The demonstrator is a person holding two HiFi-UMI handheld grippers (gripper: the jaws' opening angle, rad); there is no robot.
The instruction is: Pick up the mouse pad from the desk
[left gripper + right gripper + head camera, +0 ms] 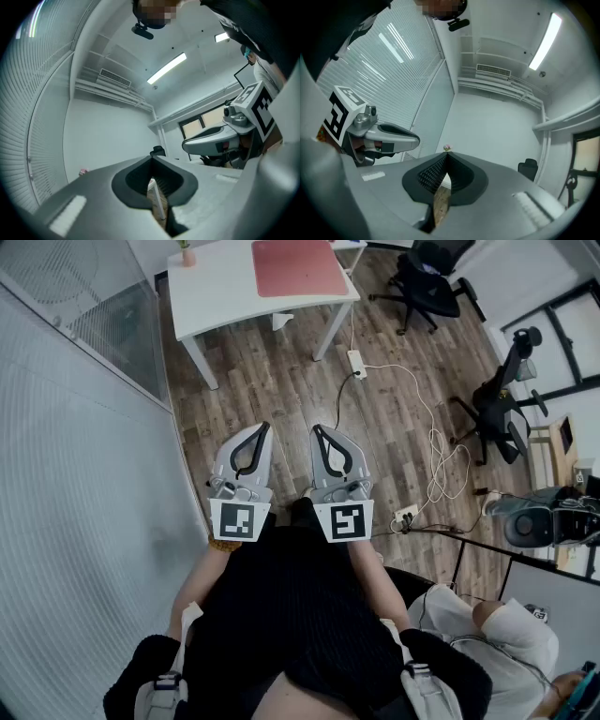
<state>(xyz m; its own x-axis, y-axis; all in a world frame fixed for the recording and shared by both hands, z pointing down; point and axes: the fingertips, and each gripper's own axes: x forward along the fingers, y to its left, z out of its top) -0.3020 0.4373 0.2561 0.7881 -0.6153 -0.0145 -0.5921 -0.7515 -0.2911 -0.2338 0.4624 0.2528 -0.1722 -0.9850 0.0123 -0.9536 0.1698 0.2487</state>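
The left gripper (259, 428) and the right gripper (320, 429) are held side by side close in front of the person's body, both pointing ahead over bare wooden floor (281, 381). Each has its jaws brought together at the tips, and each gripper's own view shows only the floor through the slot behind the tips, so neither has hold of anything. The mouse pad (298, 266), a reddish rectangle, lies flat on the white desk (220, 292) well ahead of both grippers, a little to the right of the line between them. A small potted plant (187, 253) stands at the desk's far left corner. A power strip (356, 363) and its cable (427, 418) lie on the floor ahead and to the right of the right gripper. By these pictures the task has hardly begun: the pad is untouched, and what is left appears to be the whole of it, namely closing the distance to the desk, opening a gripper, catching an edge of the pad and lifting it.
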